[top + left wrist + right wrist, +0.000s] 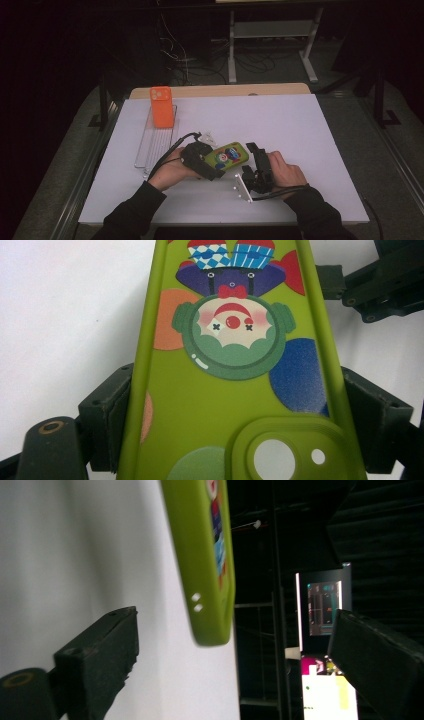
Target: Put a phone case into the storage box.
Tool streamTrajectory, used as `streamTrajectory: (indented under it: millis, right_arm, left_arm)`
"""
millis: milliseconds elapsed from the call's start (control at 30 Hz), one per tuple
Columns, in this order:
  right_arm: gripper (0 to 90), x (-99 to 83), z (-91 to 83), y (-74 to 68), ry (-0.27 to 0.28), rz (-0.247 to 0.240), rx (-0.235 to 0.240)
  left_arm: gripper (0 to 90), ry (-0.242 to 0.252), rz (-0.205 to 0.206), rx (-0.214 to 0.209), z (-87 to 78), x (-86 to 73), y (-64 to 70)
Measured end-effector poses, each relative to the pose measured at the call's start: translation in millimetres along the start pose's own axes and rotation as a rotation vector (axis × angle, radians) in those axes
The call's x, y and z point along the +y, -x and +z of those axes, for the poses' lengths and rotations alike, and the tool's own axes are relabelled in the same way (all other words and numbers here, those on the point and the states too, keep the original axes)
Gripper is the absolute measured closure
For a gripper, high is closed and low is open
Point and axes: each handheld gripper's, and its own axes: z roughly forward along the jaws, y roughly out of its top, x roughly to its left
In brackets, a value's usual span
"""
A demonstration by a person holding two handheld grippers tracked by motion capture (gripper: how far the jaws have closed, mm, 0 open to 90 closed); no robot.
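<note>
A green phone case (227, 155) printed with a clown lies tilted just above the white table top (280, 120). My left gripper (212, 165) is shut on its camera-hole end. In the left gripper view the case (235, 385) runs up between the two pads (107, 412), which press on its long edges. My right gripper (250, 161) stands open at the case's other end, turned on its side. In the right gripper view that end of the case (206, 555) hangs between the wide-apart fingers (100, 652) and touches neither.
An orange phone case (161, 106) stands upright at the far end of a clear slotted rack (156, 142) at the table's left. Dark floor, cables and a table frame lie beyond the far edge.
</note>
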Motion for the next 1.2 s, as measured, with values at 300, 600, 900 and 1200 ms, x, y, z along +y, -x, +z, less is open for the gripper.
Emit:
streamTrajectory:
  millis: [300, 600, 900, 1200]
  right_arm:
    - [27.7, 12.2, 6.6, -8.1, 0.053, -0.045, -0.056]
    - [56.8, 18.6, 5.8, -15.2, 0.063, -0.080, -0.029]
    - [73.3, 20.0, 3.7, -15.3, 0.082, -0.096, -0.029]
    - [75.2, 20.7, 3.0, -17.3, 0.080, -0.095, -0.025]
  left_arm:
    - [15.1, 0.007, 0.001, 0.001, -0.9, 0.0, 0.3]
    - [15.1, -0.002, 0.002, 0.000, -1.9, 0.1, -0.5]
    - [15.1, 0.006, 0.002, -0.002, -0.8, -0.4, -0.6]
    - [13.6, 0.025, -0.003, -0.003, -0.3, -2.7, 0.2]
